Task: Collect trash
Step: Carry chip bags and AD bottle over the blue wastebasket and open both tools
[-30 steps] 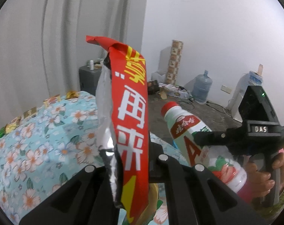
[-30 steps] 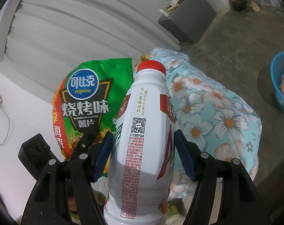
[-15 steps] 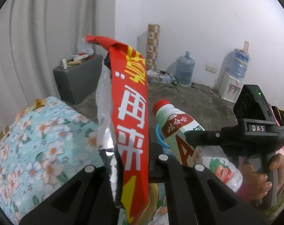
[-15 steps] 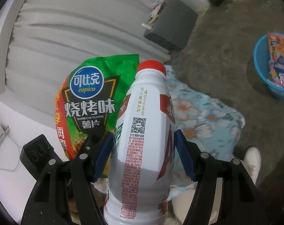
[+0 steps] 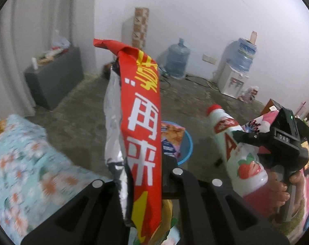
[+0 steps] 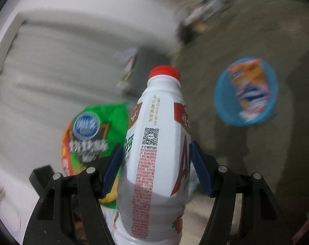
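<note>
My left gripper [image 5: 146, 175] is shut on a red and green chip bag [image 5: 143, 126], held upright edge-on; the bag also shows in the right wrist view [image 6: 93, 134]. My right gripper [image 6: 156, 155] is shut on a white drink bottle [image 6: 160, 149] with a red cap, also seen in the left wrist view [image 5: 238, 149]. A blue basket [image 5: 186, 143] stands on the floor beyond the bag with a snack bag [image 5: 171, 136] inside; in the right wrist view the basket [image 6: 221, 102] is to the upper right of the bottle.
A floral-covered table [image 5: 21, 163] lies at lower left. A grey cabinet [image 5: 54, 79] stands by the curtain. Water jugs [image 5: 177, 59] and a dispenser [image 5: 235, 79] line the far wall. The concrete floor [image 5: 195, 106] spreads between them.
Both grippers have swung right, away from the floral table, with their loads. The blue basket has come closer to the middle of both views.
</note>
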A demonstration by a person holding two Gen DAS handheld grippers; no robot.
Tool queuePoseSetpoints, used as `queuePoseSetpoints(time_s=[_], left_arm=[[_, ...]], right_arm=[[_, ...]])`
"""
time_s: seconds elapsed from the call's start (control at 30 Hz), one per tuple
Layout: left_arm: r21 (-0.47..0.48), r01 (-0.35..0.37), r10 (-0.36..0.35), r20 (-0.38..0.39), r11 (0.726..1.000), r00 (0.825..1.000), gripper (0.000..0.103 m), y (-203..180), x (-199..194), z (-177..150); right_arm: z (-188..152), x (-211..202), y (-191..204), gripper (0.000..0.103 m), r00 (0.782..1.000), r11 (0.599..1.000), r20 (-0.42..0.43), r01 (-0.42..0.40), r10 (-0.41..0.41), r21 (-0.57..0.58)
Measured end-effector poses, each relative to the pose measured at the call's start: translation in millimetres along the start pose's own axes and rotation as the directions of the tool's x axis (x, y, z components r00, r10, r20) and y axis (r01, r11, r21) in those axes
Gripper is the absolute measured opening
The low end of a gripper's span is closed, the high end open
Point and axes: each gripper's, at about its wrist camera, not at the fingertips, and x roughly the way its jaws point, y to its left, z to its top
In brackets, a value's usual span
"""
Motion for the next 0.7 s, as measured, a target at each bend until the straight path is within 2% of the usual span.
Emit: queuePoseSetpoints(time_s=[0.07,0.17,0.3,0.4,0.53,0.6,0.63,0.67,0.7], left_arm=[[-0.008,0.043,-0.044,-0.049,0.999,0.998,0.001,-1.0,28.1,13.2],[0.010,0.056,-0.055,-0.110,0.998,0.992,0.001,-7.0,68.1,27.0],[0.079,0.037,-0.020,-0.209,0.996,0.978,0.001,-22.2,136.9,44.4],[0.111,0.019,0.012,-0.280,0.994,0.960,0.002,-30.5,193.6,56.7],[0.123,0.006,0.035,-0.328,0.992,0.944,0.002,-35.9,253.3,64.8],[0.101,0.018,0.020,-0.358,0.995,0.934,0.017,-38.5,284.9,66.6],[0.080,0.031,0.002,-0.390,0.996,0.921,0.044,-37.7,304.0,64.5],[0.063,0.034,-0.005,-0.408,0.997,0.913,0.065,-36.0,314.3,61.4],[0.051,0.024,0.000,-0.423,0.998,0.906,0.068,-34.3,324.4,58.2]], right_arm=[[8.6,-11.8,-20.1,0.063,0.998,0.998,0.046,0.048,-0.051,0.050],[15.2,-8.9,-42.6,0.063,0.991,0.988,0.068,0.108,-0.117,0.112],[29.8,14.5,-63.8,0.063,0.984,0.975,0.054,0.159,-0.169,0.153],[46.7,39.2,-77.0,0.063,0.975,0.963,0.036,0.210,-0.219,0.169],[71.2,71.1,-92.3,0.064,0.959,0.944,0.023,0.273,-0.282,0.186],[85.0,92.6,-107.5,0.066,0.943,0.927,0.034,0.319,-0.332,0.197],[89.8,97.8,-117.4,0.069,0.937,0.921,0.042,0.330,-0.346,0.208],[93.9,108.3,-131.4,0.071,0.932,0.913,0.046,0.342,-0.360,0.223],[95.8,119.9,-144.0,0.073,0.932,0.908,0.033,0.342,-0.360,0.241]])
